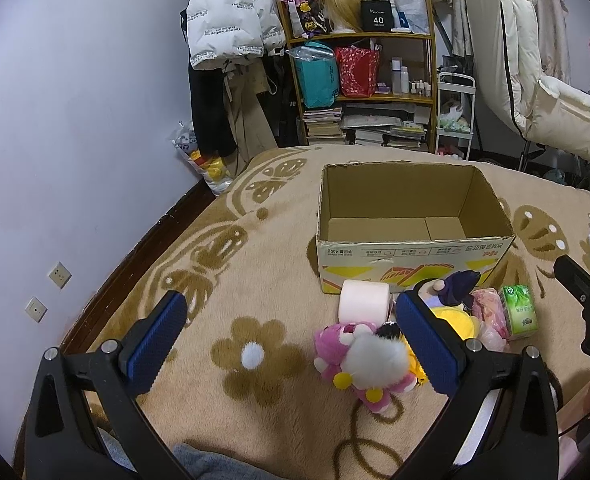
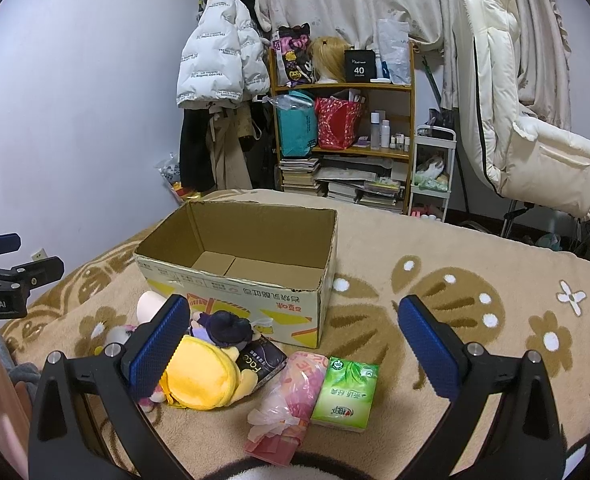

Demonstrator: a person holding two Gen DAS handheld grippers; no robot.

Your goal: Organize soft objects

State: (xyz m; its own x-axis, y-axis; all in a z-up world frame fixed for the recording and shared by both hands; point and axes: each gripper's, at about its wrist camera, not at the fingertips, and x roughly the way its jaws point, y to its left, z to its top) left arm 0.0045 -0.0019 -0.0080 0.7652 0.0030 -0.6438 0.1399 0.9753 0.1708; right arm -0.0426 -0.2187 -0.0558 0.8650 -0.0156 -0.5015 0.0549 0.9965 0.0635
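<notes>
An open cardboard box (image 1: 411, 262) (image 2: 231, 292) stands empty on the blanket. In front of it lie a pink plush (image 1: 335, 346), a grey fluffy toy (image 1: 375, 356), a yellow plush (image 2: 203, 376), a dark-haired doll (image 2: 227, 328), a pink roll (image 1: 365, 302), a pink plastic bag (image 2: 295, 392) and a green tissue pack (image 2: 347, 392) (image 1: 521, 310). My left gripper (image 1: 291, 338) is open and empty, just left of the toys. My right gripper (image 2: 295, 344) is open and empty above the pink bag and tissue pack.
A beige flower-pattern blanket (image 1: 231, 264) covers the bed. A wall (image 1: 75, 120) runs along the left. A bookshelf (image 1: 359, 80), hanging coats (image 1: 231, 20) and a white padded chair (image 2: 527, 136) stand beyond the bed. A dark packet (image 2: 263, 364) lies under the doll.
</notes>
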